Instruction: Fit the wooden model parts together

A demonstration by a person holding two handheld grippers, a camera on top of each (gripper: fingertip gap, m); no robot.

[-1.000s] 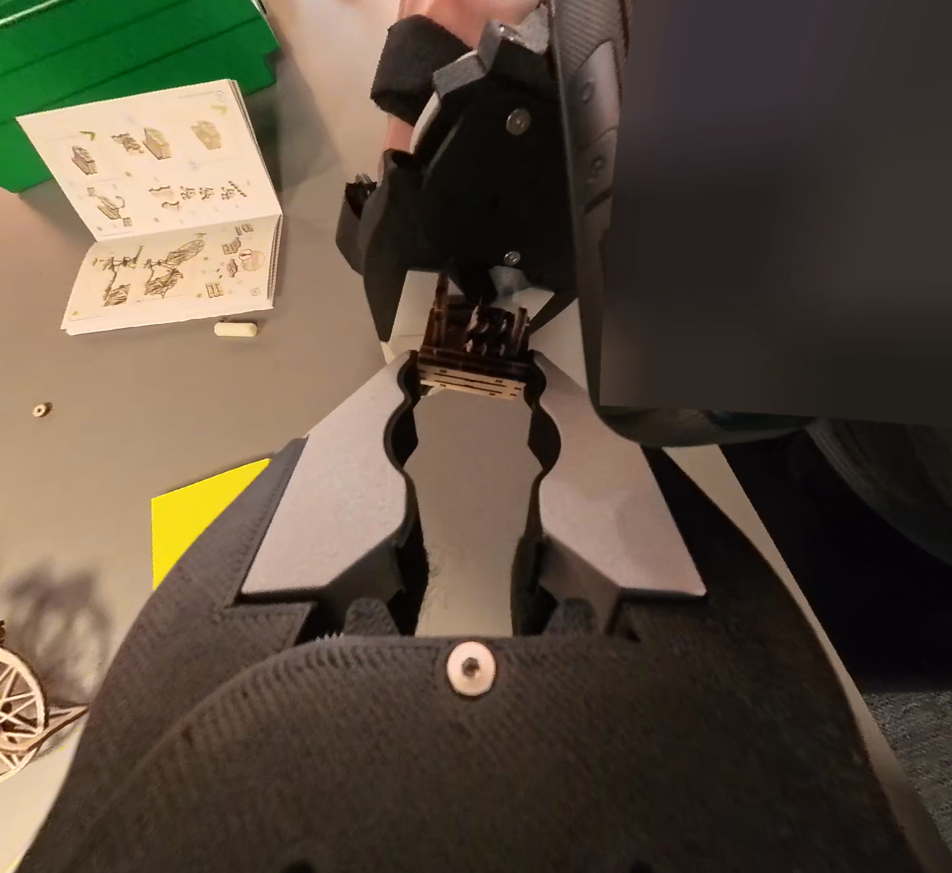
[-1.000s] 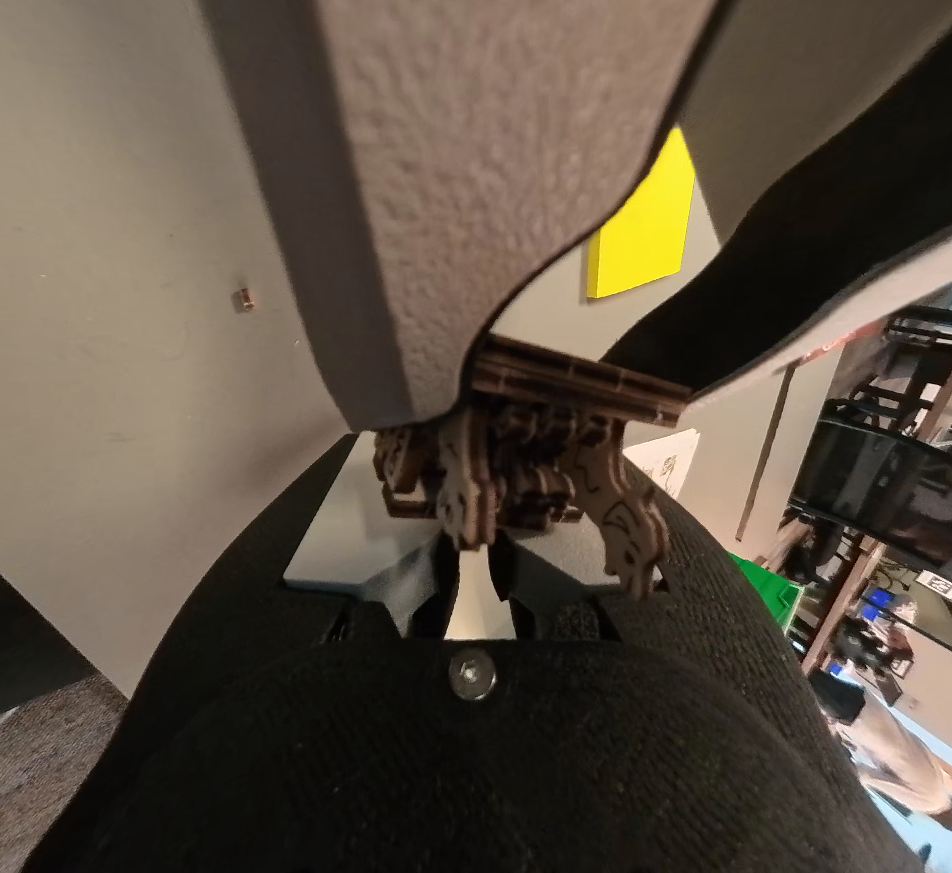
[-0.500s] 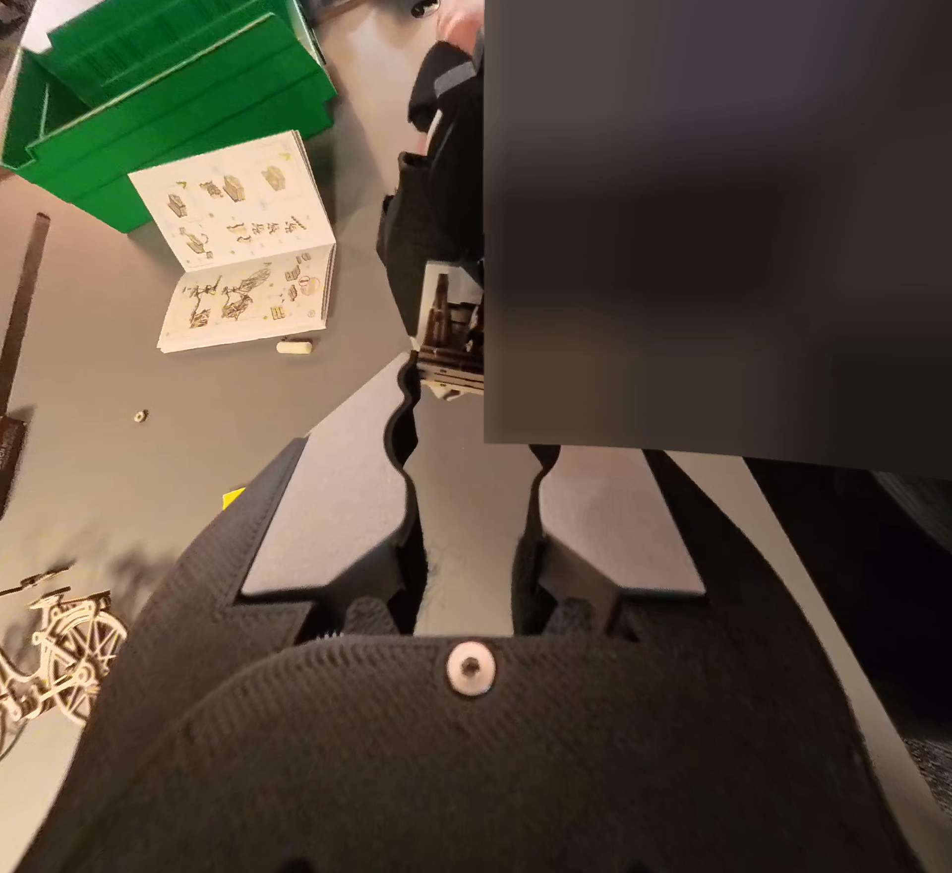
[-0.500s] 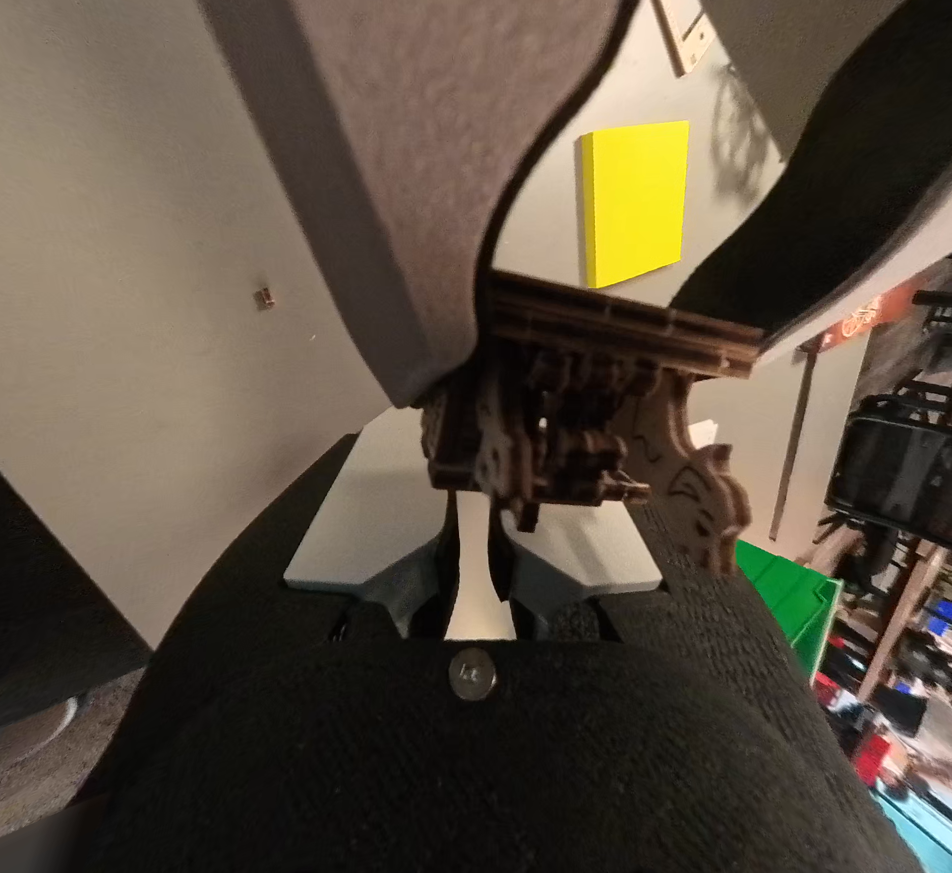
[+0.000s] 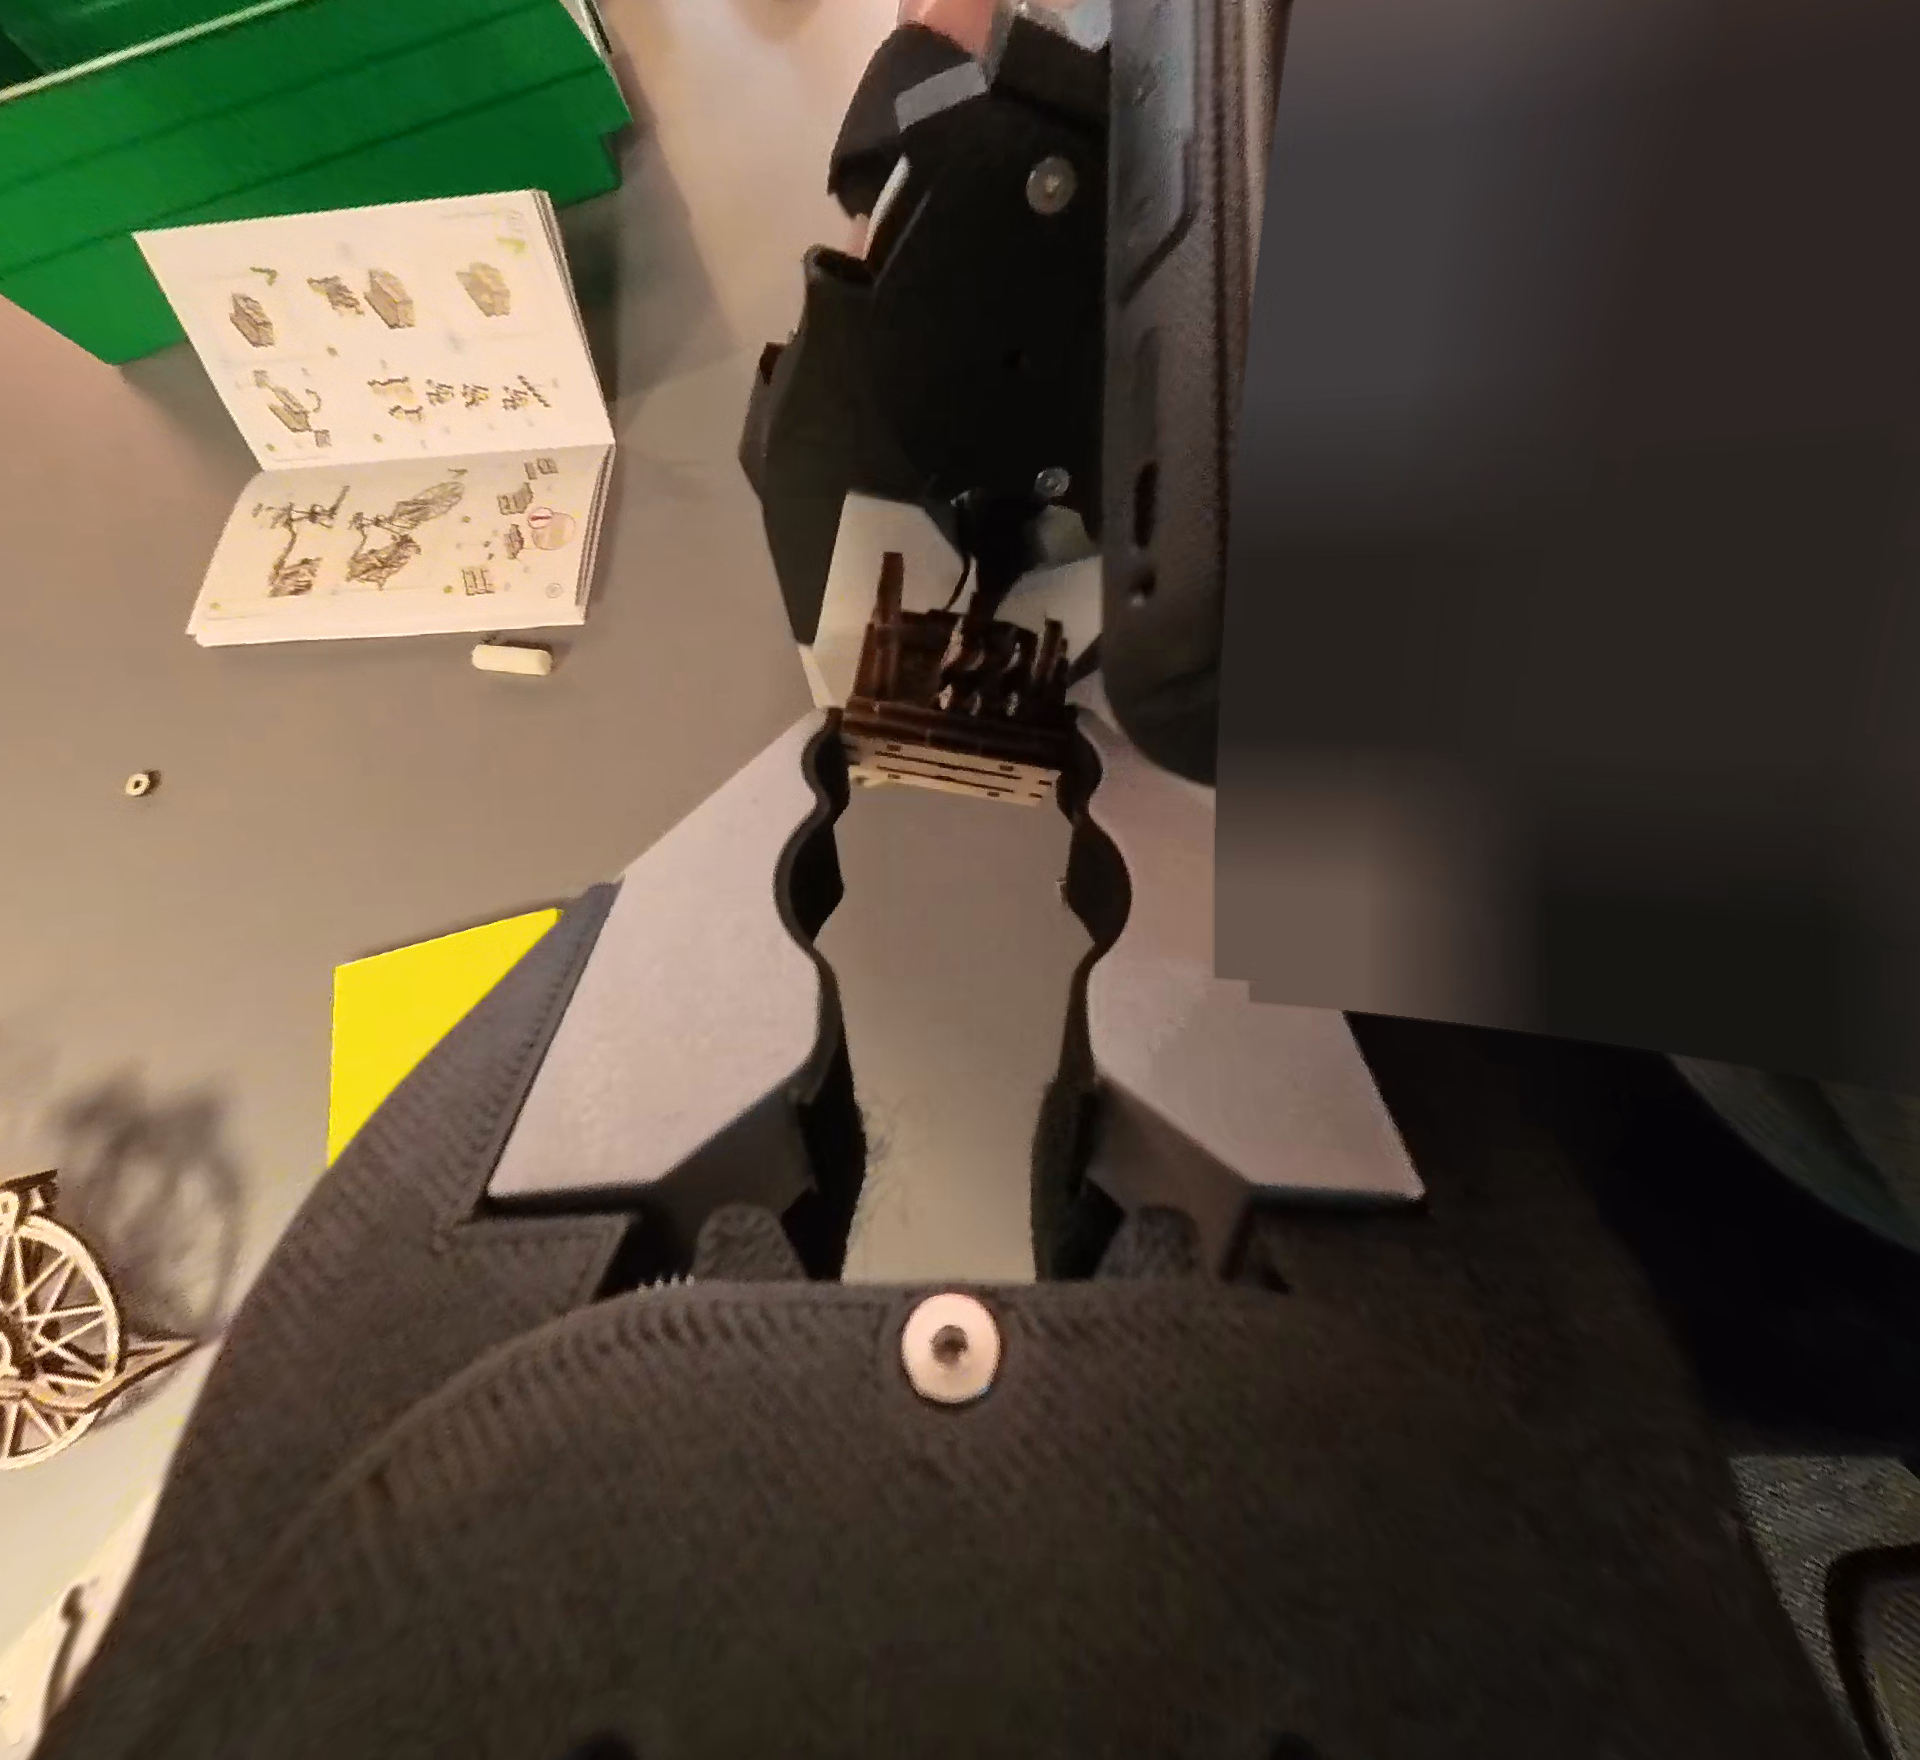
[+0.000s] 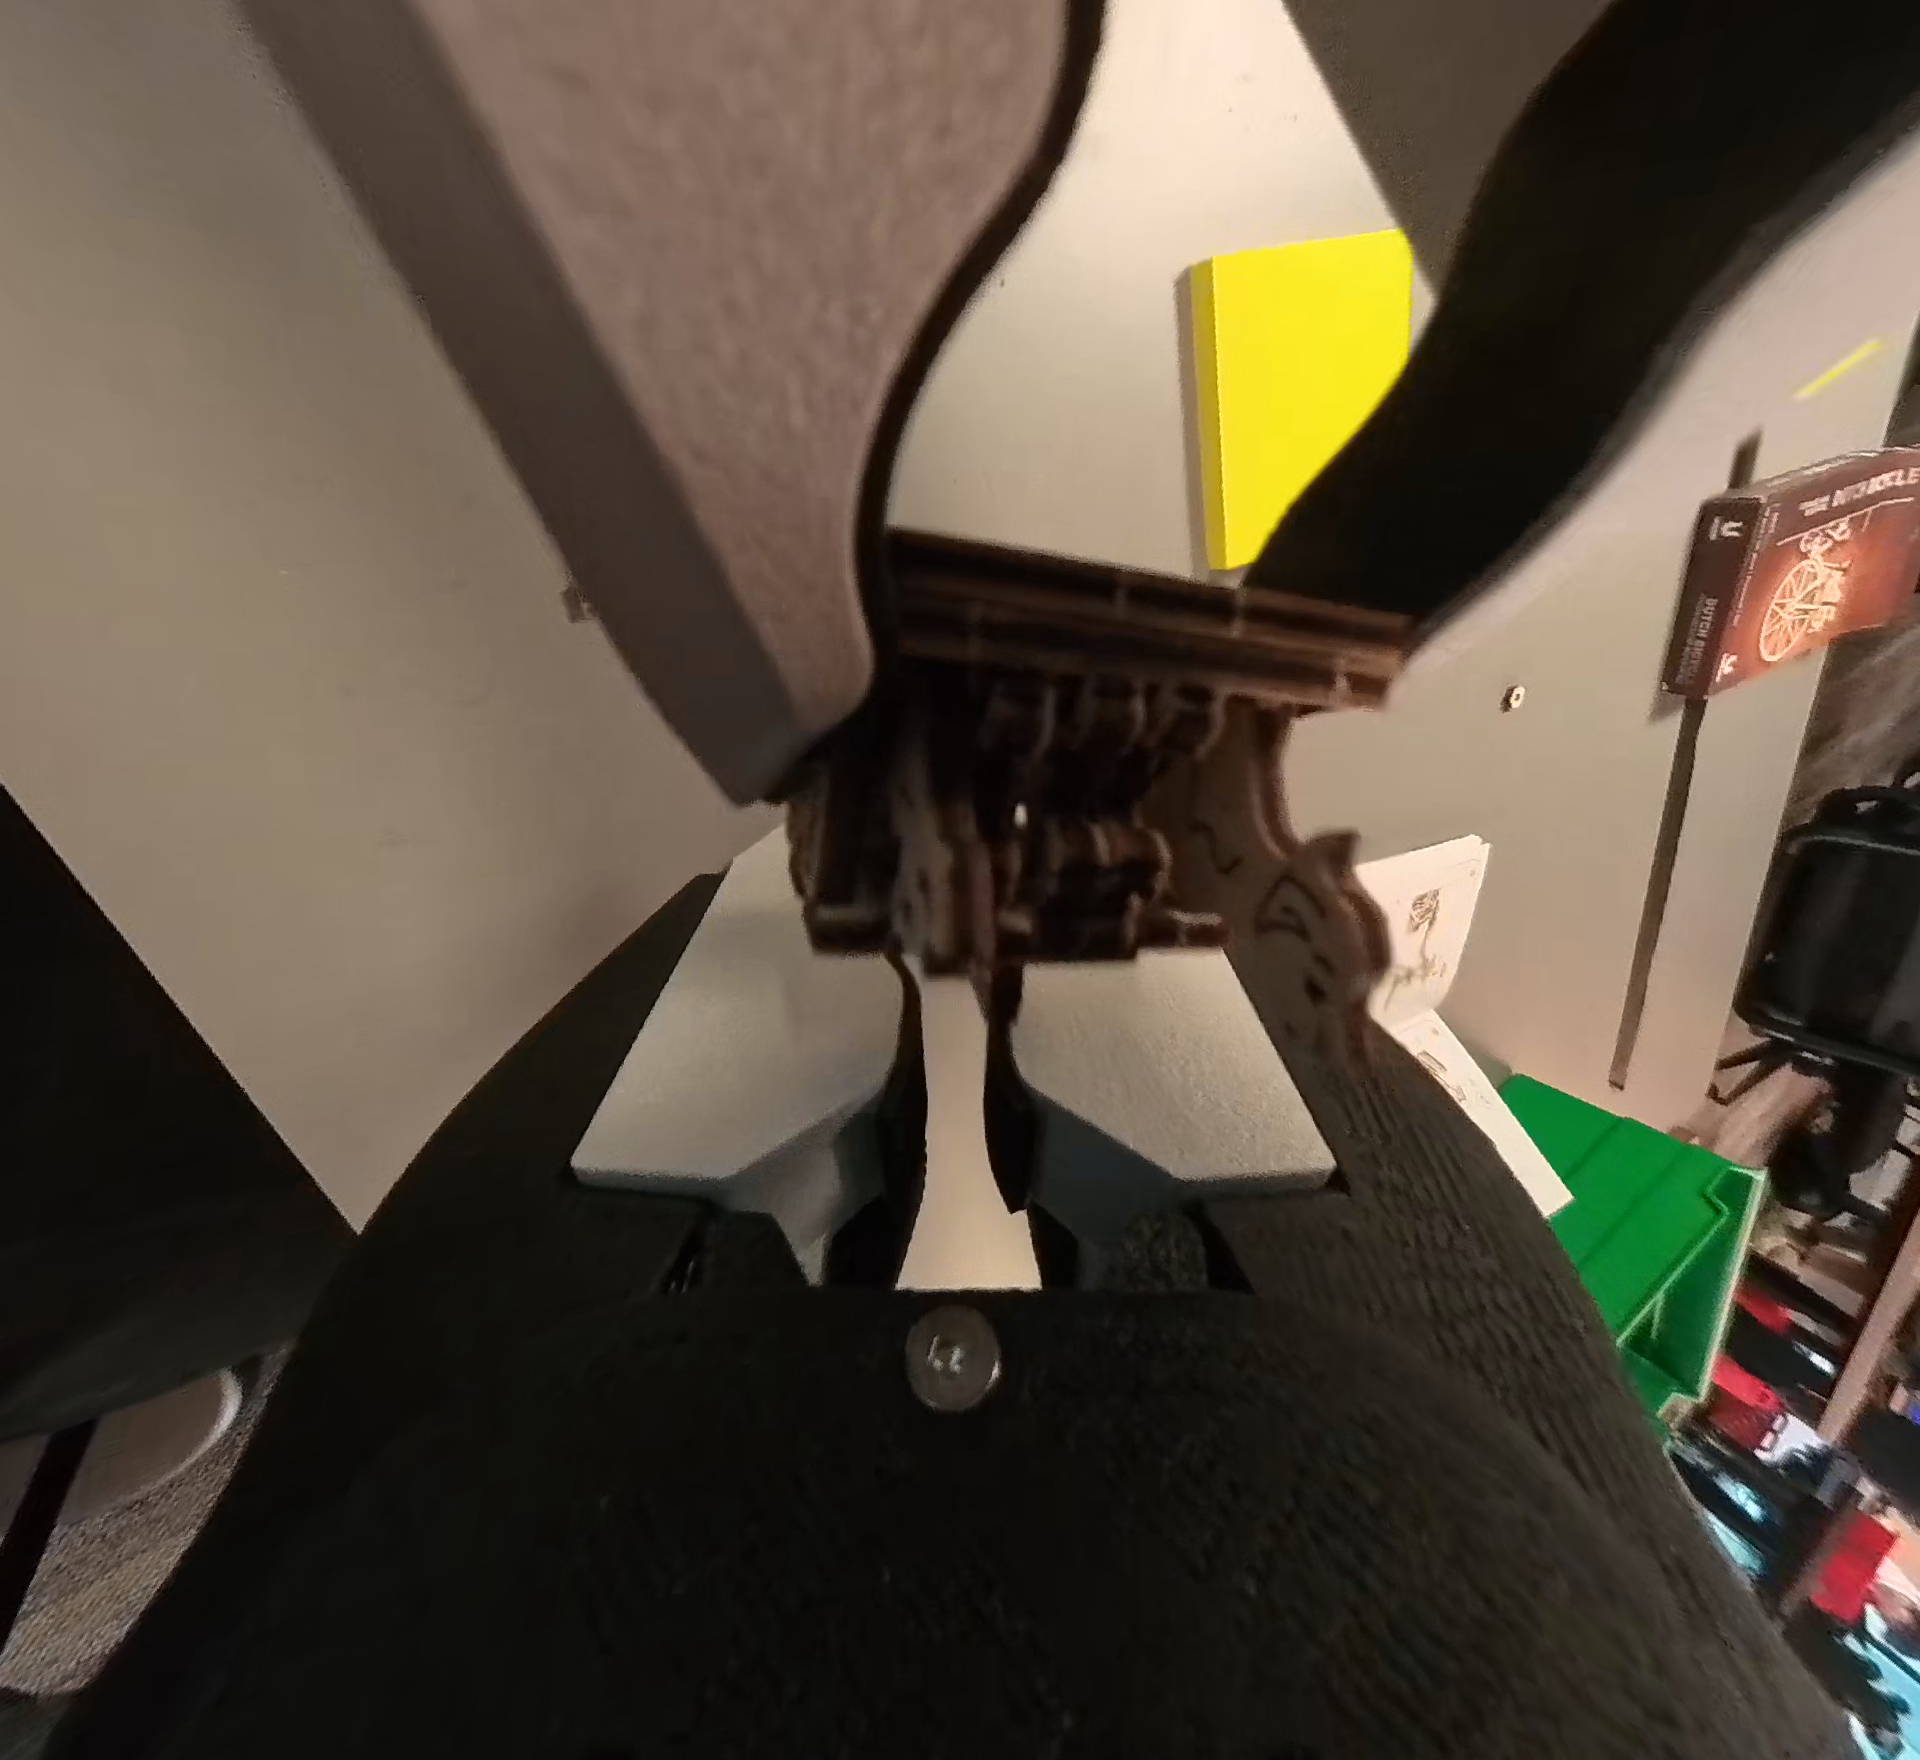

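A dark brown wooden assembly [image 5: 966, 671] on a layered plate is held in the air between both grippers. My left gripper [image 5: 953, 740] is shut on the plate's two ends. My right gripper [image 5: 982, 567] faces it from the far side, held by a hand. In the right wrist view my right gripper [image 6: 958, 972] is almost closed, pinching a thin piece that hangs under the assembly [image 6: 1039, 827]. The left gripper [image 6: 1091, 640] comes in from above there. A carved side piece [image 6: 1299, 900] sticks out to the right.
On the grey table [image 5: 312, 827] lie an open instruction booklet [image 5: 395, 422], a yellow pad [image 5: 426, 1014], a small white piece [image 5: 511, 659] and a small nut [image 5: 137, 783]. Green bins [image 5: 260, 48] stand at the back left. A wooden bicycle model [image 5: 42, 1295] lies at the left edge. A brown box [image 6: 1808, 567] lies farther off.
Both grippers kept their hold and swung together with the assembly. The left view pulled back and then returned. The right view turned, so more of the yellow pad shows, and the brown box now shows.
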